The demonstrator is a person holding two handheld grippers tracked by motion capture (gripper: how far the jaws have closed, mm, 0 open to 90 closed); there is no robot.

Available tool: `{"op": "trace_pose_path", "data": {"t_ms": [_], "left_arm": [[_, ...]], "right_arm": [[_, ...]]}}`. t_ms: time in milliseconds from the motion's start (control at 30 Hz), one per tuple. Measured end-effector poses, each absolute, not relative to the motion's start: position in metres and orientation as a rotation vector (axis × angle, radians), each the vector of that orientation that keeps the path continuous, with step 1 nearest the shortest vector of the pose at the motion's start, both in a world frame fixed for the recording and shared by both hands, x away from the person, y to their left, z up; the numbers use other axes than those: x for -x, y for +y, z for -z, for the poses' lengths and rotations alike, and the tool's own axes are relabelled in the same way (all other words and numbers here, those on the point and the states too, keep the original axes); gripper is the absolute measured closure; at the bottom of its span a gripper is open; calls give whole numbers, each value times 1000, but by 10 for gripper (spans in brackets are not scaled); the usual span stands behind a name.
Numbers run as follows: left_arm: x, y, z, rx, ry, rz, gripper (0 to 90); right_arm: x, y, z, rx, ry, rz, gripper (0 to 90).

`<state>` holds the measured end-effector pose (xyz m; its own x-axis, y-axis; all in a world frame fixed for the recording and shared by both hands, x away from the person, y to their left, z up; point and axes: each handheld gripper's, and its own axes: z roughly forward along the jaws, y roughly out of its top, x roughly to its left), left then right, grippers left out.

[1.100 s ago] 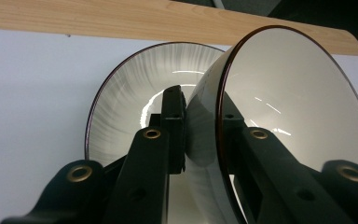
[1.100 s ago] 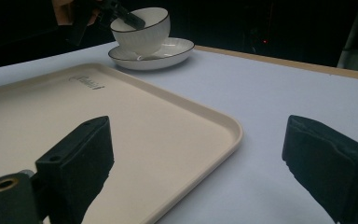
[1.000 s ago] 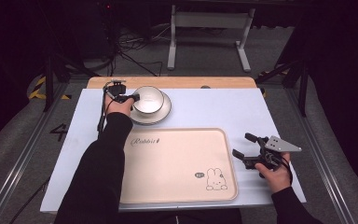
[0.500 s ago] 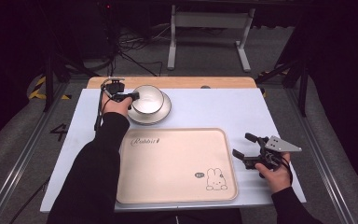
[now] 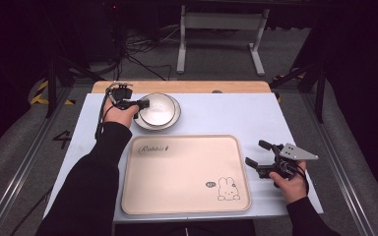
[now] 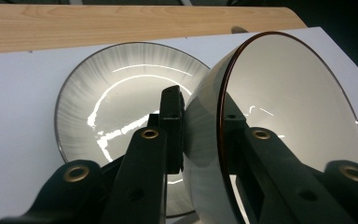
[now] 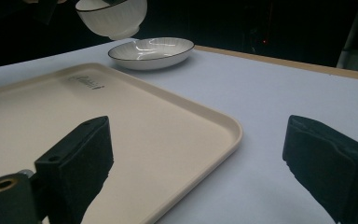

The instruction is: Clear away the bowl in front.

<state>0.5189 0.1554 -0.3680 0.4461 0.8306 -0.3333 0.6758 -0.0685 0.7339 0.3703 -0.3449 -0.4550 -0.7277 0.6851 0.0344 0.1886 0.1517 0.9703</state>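
Your left gripper (image 5: pixel 139 104) is at the upper left of the high view, and it is clamped on the rim of a white bowl (image 5: pixel 156 109). In the left gripper view one jaw presses the outer wall of the bowl (image 6: pixel 279 126) and the other jaw is inside it, so the dark rim runs between them. The bowl is tilted there, with its opening turned to the right of the frame. Behind it, in the left and centre of that view, lies a ribbed plate (image 6: pixel 116 107) on the white table (image 6: pixel 18 116).

In the right gripper view the bowl (image 7: pixel 112 17) hangs at the upper left of the frame, lifted above the plate (image 7: pixel 151 52) and not touching it.

Your right gripper (image 5: pixel 262 158) is at the lower right of the high view, just beside the right edge of the beige tray (image 5: pixel 177 172). Its jaws stand wide apart and hold nothing. In its own view the corner of the tray (image 7: pixel 121 135) lies between them, with the table (image 7: pixel 270 107) to the right.
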Motion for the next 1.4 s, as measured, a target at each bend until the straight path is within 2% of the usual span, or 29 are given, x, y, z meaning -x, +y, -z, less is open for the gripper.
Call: {"op": "trace_pose_path", "data": {"t_ms": [1400], "left_arm": [[-459, 116, 341, -2005, 941, -32, 772]], "right_arm": [[-370, -345, 455, -830, 2019, -1602, 83]]}}
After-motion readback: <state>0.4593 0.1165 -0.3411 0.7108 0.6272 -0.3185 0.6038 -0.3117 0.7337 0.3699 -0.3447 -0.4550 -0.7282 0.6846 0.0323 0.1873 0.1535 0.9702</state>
